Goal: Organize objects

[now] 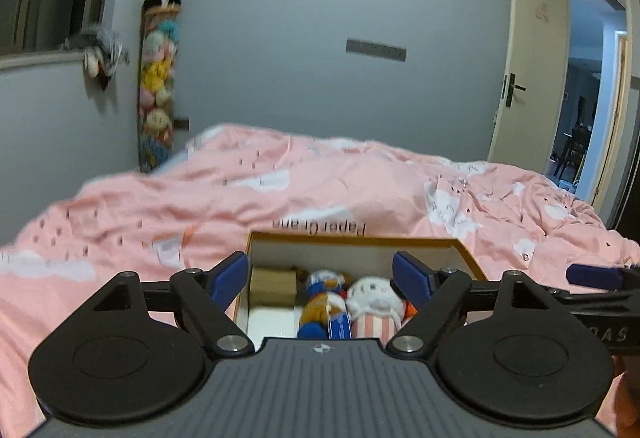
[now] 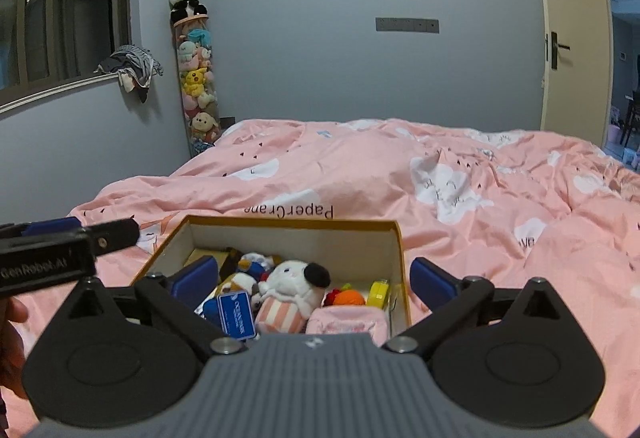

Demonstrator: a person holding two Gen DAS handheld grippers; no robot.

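Observation:
An open cardboard box point(image 1: 466, 256) point(image 2: 394, 234) with orange-yellow edges sits on the pink bed. Inside lie a white plush in a pink striped outfit point(image 1: 374, 302) point(image 2: 290, 290), a brown and blue plush point(image 1: 322, 302) point(image 2: 236, 308), a tan block point(image 1: 272, 286), an orange plush piece point(image 2: 348, 297), a yellow item point(image 2: 378, 294) and a pink pouch point(image 2: 346, 320). My left gripper point(image 1: 322, 280) is open and empty, hovering over the box's left part. My right gripper point(image 2: 314, 278) is open and empty, spanning the box's right part. Each gripper shows at the edge of the other's view.
The pink duvet point(image 2: 460, 178) with white clouds covers the whole bed. A tall clear tube of plush toys point(image 2: 198, 78) topped by a panda stands against the grey wall. Clothes point(image 2: 132, 68) hang on the windowsill at left. An open door point(image 1: 528, 58) is at right.

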